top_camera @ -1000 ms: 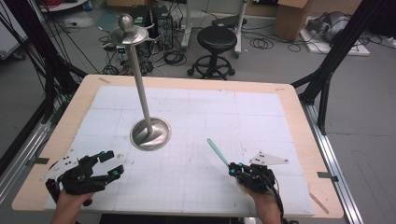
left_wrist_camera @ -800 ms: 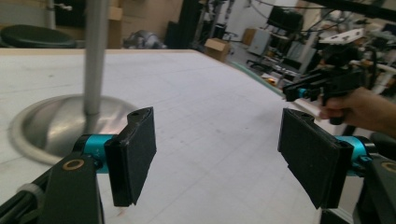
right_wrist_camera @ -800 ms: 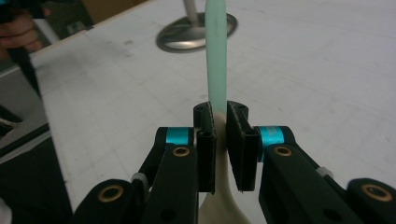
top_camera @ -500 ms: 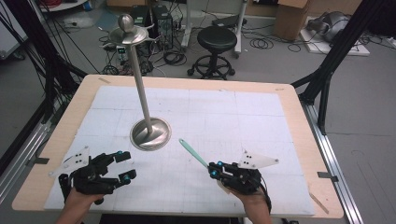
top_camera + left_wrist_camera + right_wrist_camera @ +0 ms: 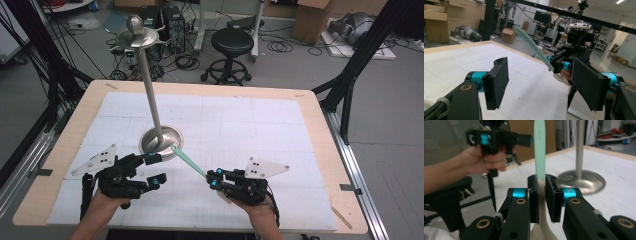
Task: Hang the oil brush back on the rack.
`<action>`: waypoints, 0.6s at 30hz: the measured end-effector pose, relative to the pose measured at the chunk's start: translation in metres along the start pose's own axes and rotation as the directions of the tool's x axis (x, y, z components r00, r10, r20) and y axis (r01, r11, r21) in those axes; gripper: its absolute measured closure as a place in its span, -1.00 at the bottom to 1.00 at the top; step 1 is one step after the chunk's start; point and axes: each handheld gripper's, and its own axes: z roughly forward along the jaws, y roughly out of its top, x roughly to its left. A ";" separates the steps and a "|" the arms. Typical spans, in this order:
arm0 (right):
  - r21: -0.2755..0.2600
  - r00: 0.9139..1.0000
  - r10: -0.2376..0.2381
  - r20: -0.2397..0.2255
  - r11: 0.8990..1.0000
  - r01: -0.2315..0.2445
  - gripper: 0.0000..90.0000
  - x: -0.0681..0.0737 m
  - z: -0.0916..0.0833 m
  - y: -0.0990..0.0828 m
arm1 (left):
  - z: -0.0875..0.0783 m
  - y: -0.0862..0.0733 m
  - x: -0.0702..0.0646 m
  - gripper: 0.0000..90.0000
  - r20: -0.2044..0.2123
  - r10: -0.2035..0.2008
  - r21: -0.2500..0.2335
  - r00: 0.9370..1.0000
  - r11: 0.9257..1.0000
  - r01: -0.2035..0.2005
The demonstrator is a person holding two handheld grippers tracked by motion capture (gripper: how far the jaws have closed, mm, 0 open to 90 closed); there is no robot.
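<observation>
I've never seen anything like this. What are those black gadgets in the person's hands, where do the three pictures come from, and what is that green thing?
No robot here: a person holds a hand-held gripper in each hand. One picture looks down from above the table; each of the other two comes from a camera riding on one gripper. On the table stands a tall metal stand with a round base. The right hand-held gripper is shut on a pale green, blade-like stick with a cream end. The left hand-held gripper is open and has just been closing slightly, with nothing between its jaws.
</observation>
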 end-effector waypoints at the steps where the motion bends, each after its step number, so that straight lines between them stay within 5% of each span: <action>1: -0.008 1.000 -0.003 -0.009 1.000 0.003 0.84 0.001 0.001 0.002 | 0.002 0.000 0.000 -0.30 0.004 -0.003 0.001 1.000 1.000 0.003; 18: -0.013 0.992 -0.035 -0.121 0.999 0.033 0.83 0.006 0.026 0.017 | 0.028 0.010 -0.002 0.14 0.078 0.004 0.012 0.997 1.000 -0.005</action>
